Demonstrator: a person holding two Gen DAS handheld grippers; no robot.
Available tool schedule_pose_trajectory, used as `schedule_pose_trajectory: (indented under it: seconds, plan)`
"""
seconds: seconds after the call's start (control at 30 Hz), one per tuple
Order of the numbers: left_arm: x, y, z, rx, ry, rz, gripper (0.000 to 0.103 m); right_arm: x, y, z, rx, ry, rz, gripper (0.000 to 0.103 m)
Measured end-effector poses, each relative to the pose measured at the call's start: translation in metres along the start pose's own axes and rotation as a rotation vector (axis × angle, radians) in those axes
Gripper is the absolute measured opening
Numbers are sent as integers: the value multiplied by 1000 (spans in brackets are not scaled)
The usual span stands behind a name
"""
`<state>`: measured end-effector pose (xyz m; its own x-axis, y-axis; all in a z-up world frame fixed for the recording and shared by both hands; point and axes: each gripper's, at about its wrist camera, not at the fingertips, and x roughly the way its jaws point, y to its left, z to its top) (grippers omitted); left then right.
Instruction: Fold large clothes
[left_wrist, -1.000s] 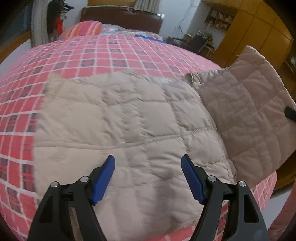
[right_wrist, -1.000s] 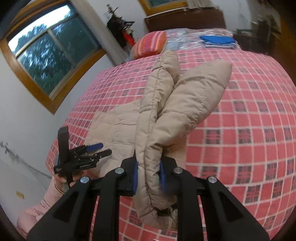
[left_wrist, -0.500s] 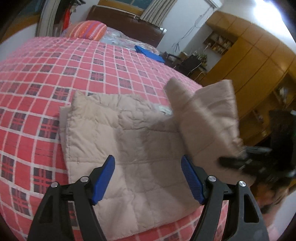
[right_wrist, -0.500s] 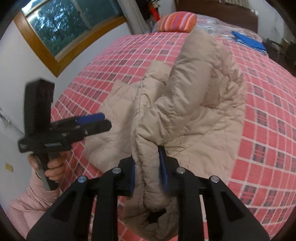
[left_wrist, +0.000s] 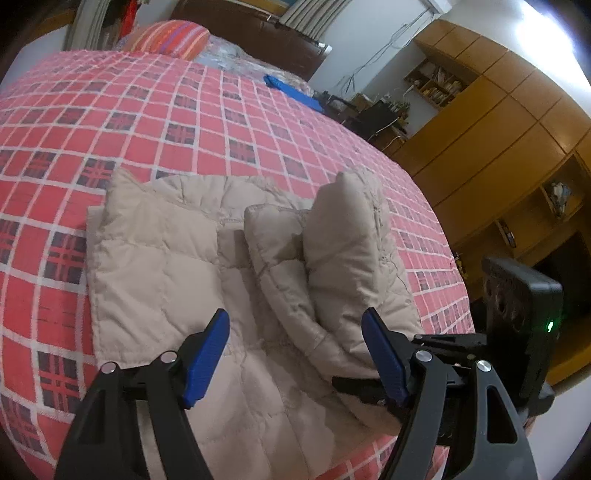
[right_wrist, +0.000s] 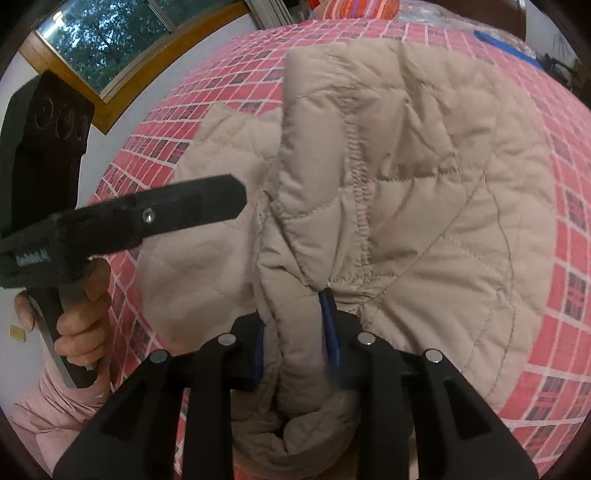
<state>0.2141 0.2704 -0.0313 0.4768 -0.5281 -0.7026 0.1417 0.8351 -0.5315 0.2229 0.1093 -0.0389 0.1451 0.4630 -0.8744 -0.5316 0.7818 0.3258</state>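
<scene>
A beige quilted jacket (left_wrist: 177, 266) lies on the red checked bed near its front edge. My right gripper (right_wrist: 295, 339) is shut on a bunched fold of the jacket (right_wrist: 388, 192), holding it up over the flat part. In the left wrist view that raised fold (left_wrist: 343, 251) stands at the jacket's right side, with the right gripper's body (left_wrist: 517, 325) behind it. My left gripper (left_wrist: 295, 354) hovers open above the jacket's near part, nothing between its blue pads. The left gripper (right_wrist: 147, 218) shows from the side in the right wrist view, held by a hand (right_wrist: 81, 332).
The red checked bedspread (left_wrist: 184, 122) stretches far back to a striped pillow (left_wrist: 166, 37) and a dark headboard. A blue folded item (left_wrist: 291, 92) lies at the far side. Wooden cupboards (left_wrist: 498, 147) stand right of the bed. A window (right_wrist: 110, 33) is on the left wall.
The right gripper has carried the held fold leftward and down over the flat part of the jacket. The left gripper has drawn back and stayed open.
</scene>
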Motion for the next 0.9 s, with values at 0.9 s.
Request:
schedule_pose_trajectory:
  seconds: [0.9]
  plan:
    - [59, -21, 15, -18, 121, 7, 68, -90, -30, -29, 64, -148, 159, 55]
